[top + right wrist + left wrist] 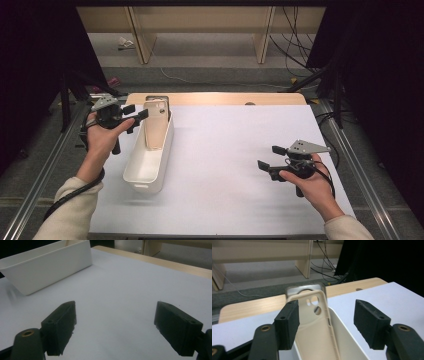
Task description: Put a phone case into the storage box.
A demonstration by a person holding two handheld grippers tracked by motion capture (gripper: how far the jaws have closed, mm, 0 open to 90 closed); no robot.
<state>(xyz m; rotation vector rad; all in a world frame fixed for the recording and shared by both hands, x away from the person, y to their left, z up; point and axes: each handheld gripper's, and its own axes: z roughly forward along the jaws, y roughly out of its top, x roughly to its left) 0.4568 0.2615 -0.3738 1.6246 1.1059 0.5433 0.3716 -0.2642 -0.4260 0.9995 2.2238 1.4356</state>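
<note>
In the high view, a white bin is seen near the table's left edge, a beige phone case leaning inside. In the left gripper view, the left gripper is spread wide around the case, nothing gripped. In the right gripper view, the right gripper is held wide open, empty, over the table.

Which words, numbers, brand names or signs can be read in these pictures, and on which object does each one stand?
None: no readable text appears in any view.
The beige phone case standing in the white bin is plain, with holes but no logo.
The bin's outer wall, seen in the right gripper view, bears no label.
The left gripper and right gripper carry no legible marking.
The white table cover is blank.
</note>
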